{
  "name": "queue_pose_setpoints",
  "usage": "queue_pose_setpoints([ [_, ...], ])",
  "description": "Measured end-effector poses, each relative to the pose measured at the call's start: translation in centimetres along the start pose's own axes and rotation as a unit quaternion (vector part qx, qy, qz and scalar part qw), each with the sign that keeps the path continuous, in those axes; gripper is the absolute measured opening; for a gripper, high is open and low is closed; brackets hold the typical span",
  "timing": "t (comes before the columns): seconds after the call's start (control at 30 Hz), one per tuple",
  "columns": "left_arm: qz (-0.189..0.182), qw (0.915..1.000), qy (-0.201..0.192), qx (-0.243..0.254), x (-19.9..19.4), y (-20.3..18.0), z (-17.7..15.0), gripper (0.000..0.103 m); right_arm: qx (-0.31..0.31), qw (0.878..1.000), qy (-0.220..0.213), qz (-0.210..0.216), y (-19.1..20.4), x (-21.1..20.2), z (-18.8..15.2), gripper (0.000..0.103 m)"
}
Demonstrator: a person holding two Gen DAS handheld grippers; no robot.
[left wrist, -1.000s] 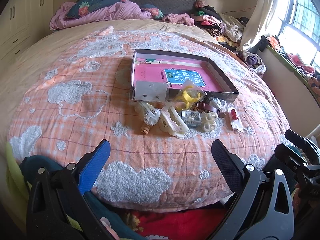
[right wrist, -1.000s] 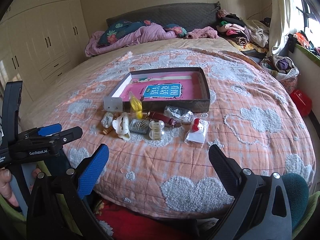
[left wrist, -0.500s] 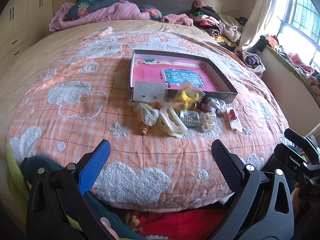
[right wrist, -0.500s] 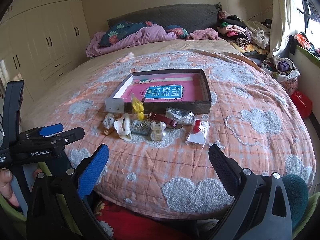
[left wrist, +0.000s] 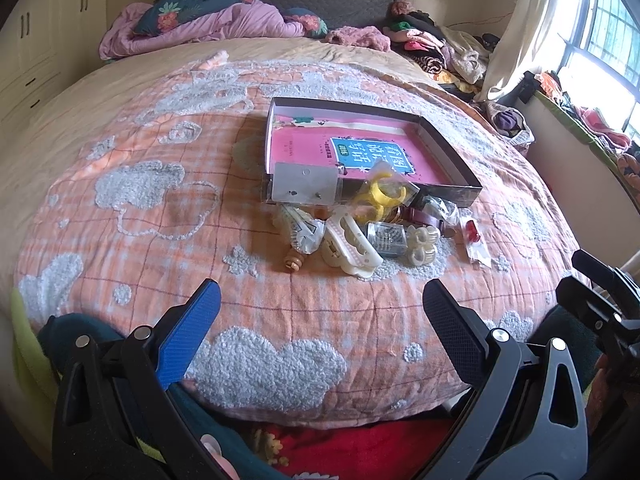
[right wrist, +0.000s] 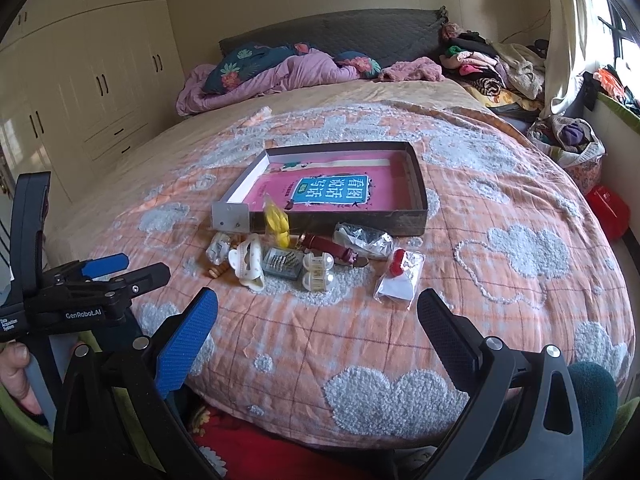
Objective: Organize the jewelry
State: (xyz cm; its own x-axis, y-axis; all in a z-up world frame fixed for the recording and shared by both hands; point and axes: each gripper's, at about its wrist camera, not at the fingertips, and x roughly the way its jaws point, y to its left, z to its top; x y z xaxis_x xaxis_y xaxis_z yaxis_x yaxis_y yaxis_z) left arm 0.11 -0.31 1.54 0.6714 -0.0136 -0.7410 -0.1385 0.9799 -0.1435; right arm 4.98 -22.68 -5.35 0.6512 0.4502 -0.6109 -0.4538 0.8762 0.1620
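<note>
**Ana:** Plastic, pearl and a bit of leather, all heaped on the orange quilt (right wrist: 500,312) just in front of the shallow box (right wrist: 416,200). That's the jewelry: a cream hair claw (left wrist: 352,248), a small pearl clip (right wrist: 318,272), a maroon watch strap (right wrist: 328,246), a yellow piece in a clear bag (left wrist: 380,196) leaning on the box wall, and a red item in its own packet (right wrist: 400,276) off to the right.

**Ben:** And the box holds nothing yet but a pink book (right wrist: 320,192) lying flat inside. Grippers?

**Ana:** Left gripper (left wrist: 320,332) is spread wide, nothing between its fingers, hanging over the near edge of the bed, well short of the pile. Right gripper (right wrist: 318,336) is the same: gaping, empty, back from the heap. A hand (right wrist: 14,376) shows at the left gripper's handle in the right wrist view.

**Ben:** So sorting hasn't started, I'd say. Where's the danger?

**Ana:** The crowding. Claw, metal-studded case (right wrist: 282,264) and pearl clip touch one another, so wide fingers coming down could pinch two at once or nudge a neighbour away.

**Ben:** The bags too?

**Ana:** Likely slippery. Crinkly film may slide out of a shallow pinch, and the soft quilt gives underneath, so a press could bury small pieces rather than catch them. That little wooden bead (left wrist: 294,262) looks ready to roll.
</note>
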Motion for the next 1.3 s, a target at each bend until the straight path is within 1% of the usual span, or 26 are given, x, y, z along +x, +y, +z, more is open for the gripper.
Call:
queue_pose_setpoints([
  [0.23, 0.007, 0.9999, 0.005, -0.010, 1.2, 1.4, 0.3, 0.095, -0.005, 1.000, 0.004, 0.001, -0.2, 1.2, 0.5, 0.099],
  [0.53, 0.028, 0.9984, 0.009, -0.048, 3.1, 4.7, 1.6, 0.095, -0.012, 1.000, 0.017, 0.012, -0.4, 3.6, 1.5, 0.099],
  [0.67, 0.024, 0.9977, 0.027, -0.057, 4.7, 5.6, 2.1, 0.095, -0.013, 1.000, 0.022, 0.015, -0.5, 4.7, 2.3, 0.099],
  [0.83, 0.005, 0.9966, 0.051, -0.065, 6.8, 5.6, 2.5, 0.095, -0.012, 1.000, 0.016, 0.010, -1.1, 6.0, 3.7, 0.099],
  [0.9, -0.011, 0.9954, 0.064, -0.071, 8.0, 5.4, 2.6, 0.095, -0.004, 1.000, 0.016, 0.003, -1.6, 6.6, 3.9, 0.099],
  [1.03, -0.035, 0.9906, 0.096, -0.091, 10.6, 5.5, 2.8, 0.095, 0.007, 1.000, 0.027, -0.010, -2.9, 8.0, 3.7, 0.099],
  [1.1, -0.045, 0.9880, 0.104, -0.105, 11.4, 5.7, 2.8, 0.094, 0.016, 0.999, 0.034, -0.016, -3.7, 8.7, 3.3, 0.099],
  [1.17, -0.048, 0.9871, 0.103, -0.113, 12.0, 5.8, 2.9, 0.093, 0.022, 0.999, 0.038, -0.020, -4.2, 9.2, 3.0, 0.099],
  [1.23, -0.055, 0.9864, 0.103, -0.116, 12.3, 5.8, 3.0, 0.087, 0.030, 0.998, 0.044, -0.025, -4.8, 9.7, 2.6, 0.099],
  [1.3, -0.055, 0.9874, 0.099, -0.110, 12.6, 5.6, 3.2, 0.076, 0.037, 0.998, 0.050, -0.028, -5.4, 10.2, 2.4, 0.099],
])
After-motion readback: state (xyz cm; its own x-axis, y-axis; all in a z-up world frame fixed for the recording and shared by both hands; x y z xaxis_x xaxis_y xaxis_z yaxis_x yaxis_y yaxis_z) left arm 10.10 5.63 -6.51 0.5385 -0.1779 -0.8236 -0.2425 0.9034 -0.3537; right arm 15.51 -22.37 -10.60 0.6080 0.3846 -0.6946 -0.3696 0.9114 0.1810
